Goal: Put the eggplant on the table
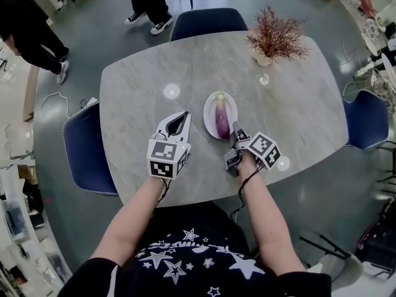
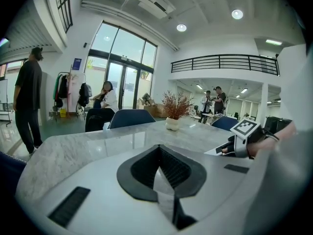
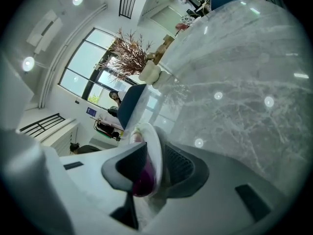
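A purple eggplant (image 1: 222,117) lies lengthwise on a small white plate (image 1: 208,107) near the middle of the grey marble table (image 1: 297,110). My right gripper (image 1: 237,129) reaches the plate's near right edge. In the right gripper view its jaws (image 3: 155,148) are closed on the plate's rim (image 3: 155,131), with the eggplant's purple end (image 3: 143,180) just inside the left pad. My left gripper (image 1: 184,115) hovers left of the plate, shut and empty, and its tips (image 2: 159,148) meet over bare tabletop.
A dried red plant in a white pot (image 1: 274,42) stands at the table's far right, with a small clear glass (image 1: 264,78) before it. Blue chairs sit at the far side (image 1: 207,21), left (image 1: 86,147) and right (image 1: 367,119). People stand beyond the table (image 1: 28,33).
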`<action>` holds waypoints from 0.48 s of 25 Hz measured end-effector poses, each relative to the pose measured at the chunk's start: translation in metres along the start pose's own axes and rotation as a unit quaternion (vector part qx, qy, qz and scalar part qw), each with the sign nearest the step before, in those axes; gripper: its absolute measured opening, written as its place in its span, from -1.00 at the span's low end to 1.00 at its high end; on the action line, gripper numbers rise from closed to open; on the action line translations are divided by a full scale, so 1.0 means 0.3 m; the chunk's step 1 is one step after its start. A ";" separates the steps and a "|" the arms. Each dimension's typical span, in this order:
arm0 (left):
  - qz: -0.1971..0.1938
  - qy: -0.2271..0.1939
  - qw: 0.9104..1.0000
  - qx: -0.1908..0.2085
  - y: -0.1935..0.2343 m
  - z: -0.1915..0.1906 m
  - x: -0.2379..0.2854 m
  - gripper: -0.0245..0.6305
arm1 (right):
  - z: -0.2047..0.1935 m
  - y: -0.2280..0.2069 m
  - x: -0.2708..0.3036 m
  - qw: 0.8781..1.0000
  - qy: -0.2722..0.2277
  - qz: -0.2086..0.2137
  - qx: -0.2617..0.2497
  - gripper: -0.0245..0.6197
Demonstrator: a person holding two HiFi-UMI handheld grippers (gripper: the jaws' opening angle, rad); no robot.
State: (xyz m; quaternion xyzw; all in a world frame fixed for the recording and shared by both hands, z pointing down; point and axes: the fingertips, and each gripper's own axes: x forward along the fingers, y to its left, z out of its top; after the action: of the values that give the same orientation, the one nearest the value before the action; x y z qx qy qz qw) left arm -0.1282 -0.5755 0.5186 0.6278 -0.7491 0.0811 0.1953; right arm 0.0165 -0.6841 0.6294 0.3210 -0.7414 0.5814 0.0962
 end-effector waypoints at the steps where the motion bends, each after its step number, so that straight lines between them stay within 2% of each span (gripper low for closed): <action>1: 0.000 0.000 1.000 0.000 -0.001 0.001 -0.001 -0.91 | 0.007 0.002 -0.004 1.000 -0.004 -0.001 -0.003 -0.61; 6: 0.004 0.003 1.000 -0.003 -0.020 0.006 -0.018 -0.91 | 0.058 0.016 -0.057 0.999 -0.026 0.005 -0.027 -0.61; 12: 0.004 -0.009 1.000 -0.010 -0.005 0.027 -0.088 -0.91 | 0.033 0.137 -0.104 0.997 -0.036 0.045 -0.060 -0.61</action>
State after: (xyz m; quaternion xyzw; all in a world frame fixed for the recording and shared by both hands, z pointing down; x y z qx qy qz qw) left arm -0.1246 -0.5548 0.5006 0.6237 -0.7541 0.0688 0.1940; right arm 0.0187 -0.6769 0.5774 0.3016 -0.7915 0.5280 0.0622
